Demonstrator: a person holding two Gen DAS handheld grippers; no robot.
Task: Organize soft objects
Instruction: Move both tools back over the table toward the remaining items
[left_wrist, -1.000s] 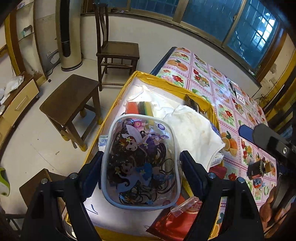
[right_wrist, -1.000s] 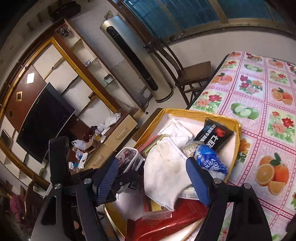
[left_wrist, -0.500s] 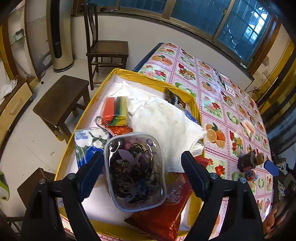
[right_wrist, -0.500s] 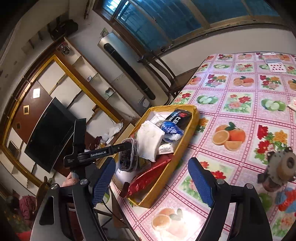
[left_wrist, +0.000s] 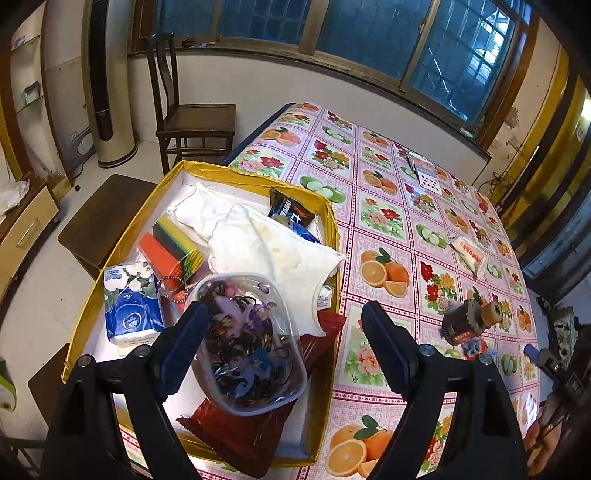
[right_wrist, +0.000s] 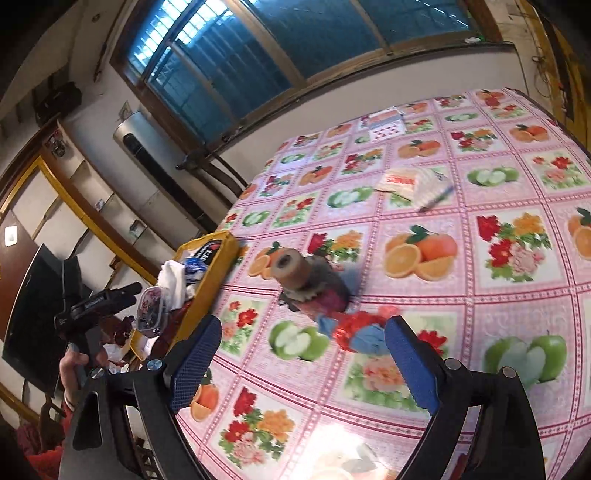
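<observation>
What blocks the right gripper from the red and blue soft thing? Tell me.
Nothing visible. The right gripper, jaws open, faces the red and blue soft thing across bare tablecloth. The brown cylindrical object lies just beyond it, not between.

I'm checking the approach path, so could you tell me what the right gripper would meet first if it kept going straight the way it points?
Probably the red and blue soft toy lying on the tablecloth, just ahead of the open right gripper. Depth is uncertain; the brown cylindrical object sits just beyond it.

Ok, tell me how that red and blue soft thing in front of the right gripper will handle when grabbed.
The red and blue bundle looks crumpled, so probably floppy and light. It should squash between the open right gripper pads. Unlikely to roll.
</observation>
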